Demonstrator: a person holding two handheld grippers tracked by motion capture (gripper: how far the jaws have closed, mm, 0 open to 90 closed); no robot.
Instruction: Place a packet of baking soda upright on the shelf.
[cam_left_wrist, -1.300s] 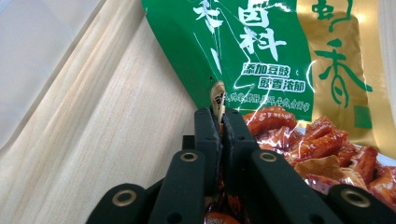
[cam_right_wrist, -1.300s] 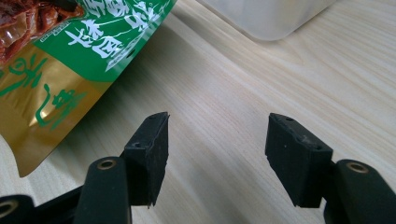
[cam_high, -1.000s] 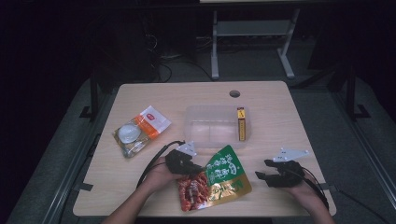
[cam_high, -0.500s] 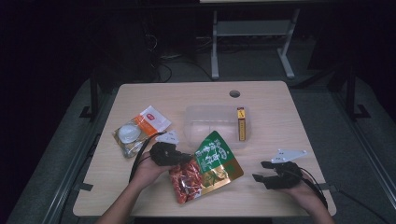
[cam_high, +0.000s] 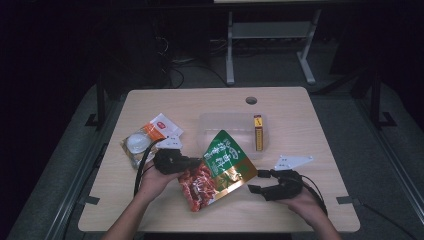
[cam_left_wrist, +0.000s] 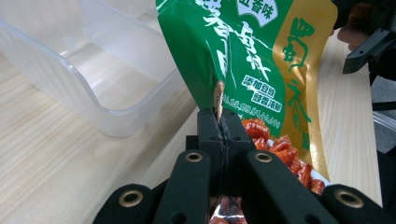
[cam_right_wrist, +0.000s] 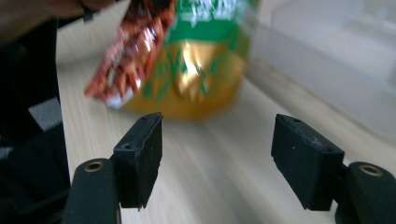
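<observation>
A green, gold and red snack bag (cam_high: 216, 167) hangs tilted over the table's front middle. My left gripper (cam_high: 187, 164) is shut on the bag's left edge. In the left gripper view the two jaws pinch the folded edge of the bag (cam_left_wrist: 252, 51), and my left gripper (cam_left_wrist: 219, 122) points toward a clear plastic container (cam_left_wrist: 93, 93). My right gripper (cam_high: 256, 181) lies to the right of the bag, apart from it. Its jaws have just been opening and nothing is between them. In the right gripper view my right gripper (cam_right_wrist: 217, 154) faces the blurred bag (cam_right_wrist: 187, 60).
The clear container (cam_high: 232, 120) stands mid-table with a narrow yellow and red box (cam_high: 258, 132) at its right side. An orange and white packet (cam_high: 159, 126) and a bagged round tub (cam_high: 136, 145) lie at the left. A cable hole (cam_high: 251, 100) is near the far edge.
The left gripper has carried the bag up and to the left, closer to the container. The right gripper has shifted a little left with its jaws wider apart.
</observation>
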